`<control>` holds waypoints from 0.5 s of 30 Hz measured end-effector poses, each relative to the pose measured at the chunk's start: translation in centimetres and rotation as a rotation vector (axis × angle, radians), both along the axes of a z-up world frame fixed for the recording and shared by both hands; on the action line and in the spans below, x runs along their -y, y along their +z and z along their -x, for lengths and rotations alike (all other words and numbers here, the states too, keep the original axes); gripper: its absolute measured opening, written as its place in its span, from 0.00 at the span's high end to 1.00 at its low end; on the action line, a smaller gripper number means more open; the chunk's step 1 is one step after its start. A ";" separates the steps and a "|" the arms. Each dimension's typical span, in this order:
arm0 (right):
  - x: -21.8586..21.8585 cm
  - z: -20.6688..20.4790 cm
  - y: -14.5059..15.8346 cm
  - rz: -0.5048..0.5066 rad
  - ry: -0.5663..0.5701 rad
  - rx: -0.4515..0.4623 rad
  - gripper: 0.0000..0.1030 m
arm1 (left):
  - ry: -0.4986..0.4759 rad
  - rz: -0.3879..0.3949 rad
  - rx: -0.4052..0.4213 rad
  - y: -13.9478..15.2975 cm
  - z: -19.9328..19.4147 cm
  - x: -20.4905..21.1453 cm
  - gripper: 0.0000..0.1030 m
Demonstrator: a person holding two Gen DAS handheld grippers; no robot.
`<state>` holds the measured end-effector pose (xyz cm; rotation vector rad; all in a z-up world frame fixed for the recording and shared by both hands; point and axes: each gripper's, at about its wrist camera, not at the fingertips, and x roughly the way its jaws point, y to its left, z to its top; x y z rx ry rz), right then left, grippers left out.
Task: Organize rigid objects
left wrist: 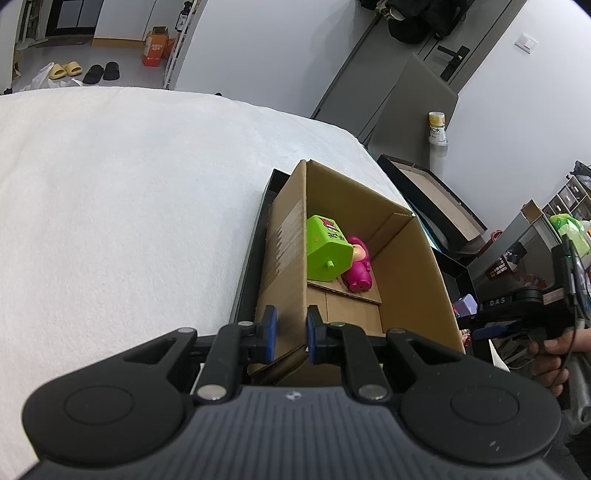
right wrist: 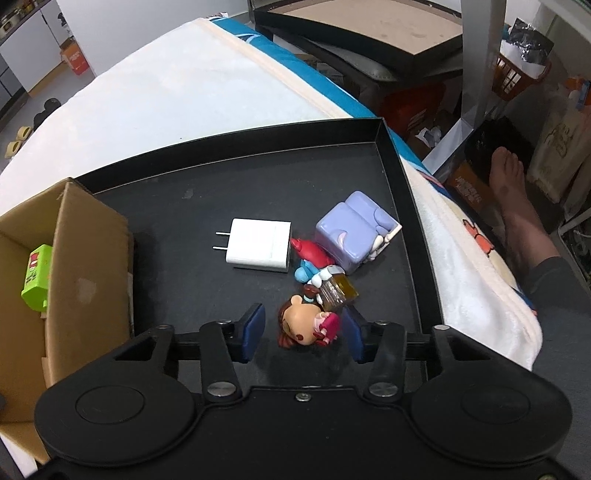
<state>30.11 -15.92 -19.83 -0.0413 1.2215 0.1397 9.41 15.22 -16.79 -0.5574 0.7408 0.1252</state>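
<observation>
A black tray lies on the bed with a white plug charger, a lilac cube toy, a red-and-blue figure, a small amber block and a brown-haired doll. My right gripper straddles the doll's head; a narrow gap shows at the left pad. My left gripper is shut on the near wall of the cardboard box, which holds a green toy and a pink figure. The box stands on the tray's left side.
A white blanket covers the bed to the left of the box. A person's bare foot rests beside the bed on the right. Black frames and clutter lie beyond the tray. A hand holds the right gripper.
</observation>
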 end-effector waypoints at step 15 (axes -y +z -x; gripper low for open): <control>0.1 -0.3 -1.0 -0.012 -0.011 -0.017 0.66 | -0.001 -0.004 0.000 0.0 0.1 0.4 0.86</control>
